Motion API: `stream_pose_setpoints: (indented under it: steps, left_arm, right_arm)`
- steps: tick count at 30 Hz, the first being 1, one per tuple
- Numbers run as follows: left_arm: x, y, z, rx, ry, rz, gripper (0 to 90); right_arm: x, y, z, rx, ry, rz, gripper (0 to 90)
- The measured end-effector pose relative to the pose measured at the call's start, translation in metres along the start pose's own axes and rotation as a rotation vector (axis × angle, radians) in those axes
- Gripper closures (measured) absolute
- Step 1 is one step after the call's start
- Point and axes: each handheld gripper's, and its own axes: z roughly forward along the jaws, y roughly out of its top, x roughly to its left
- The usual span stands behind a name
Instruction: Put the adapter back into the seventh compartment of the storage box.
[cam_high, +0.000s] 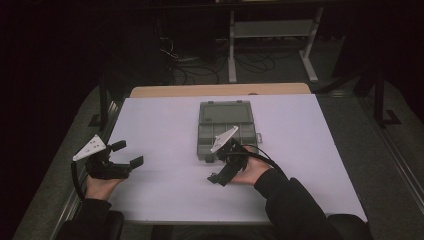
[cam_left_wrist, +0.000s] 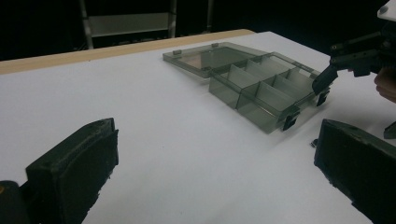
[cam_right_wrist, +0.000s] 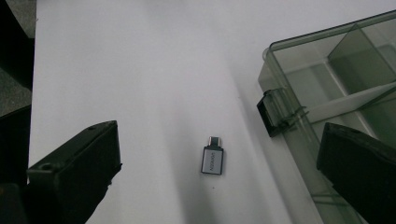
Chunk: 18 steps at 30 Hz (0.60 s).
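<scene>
A small silver USB adapter (cam_right_wrist: 212, 160) lies flat on the white table (cam_high: 165, 125), just left of the box's front corner. My right gripper (cam_right_wrist: 217, 158) hangs over it, open, with one jaw on each side and not touching it. In the high view the right gripper (cam_high: 214, 170) sits at the front left corner of the smoky clear compartment box (cam_high: 227, 134). The box's lid (cam_left_wrist: 210, 58) is folded back flat and its compartments look empty. My left gripper (cam_high: 127, 153) is open near the table's left edge, empty, and points toward the box (cam_left_wrist: 261, 84).
A black latch (cam_right_wrist: 271, 112) sticks out from the box's front wall close to the adapter. A wooden strip (cam_high: 220, 90) runs along the table's far edge. Behind it are a metal rack (cam_high: 272, 30) and cables on the dark floor.
</scene>
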Motion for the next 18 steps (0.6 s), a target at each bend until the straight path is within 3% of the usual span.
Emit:
stream_pose_setpoints:
  steps: [12, 18]
  left_arm:
    - [0.000, 0.000, 0.000, 0.000, 0.000, 0.001, 0.0]
    - [-0.001, 0.000, 0.000, 0.000, 0.001, 0.000, 0.0]
  right_arm:
    - [0.006, -0.002, 0.021, 0.079, 0.029, -0.024, 0.0]
    - [0.001, -0.005, 0.026, 0.091, 0.050, -0.020, 7.1]
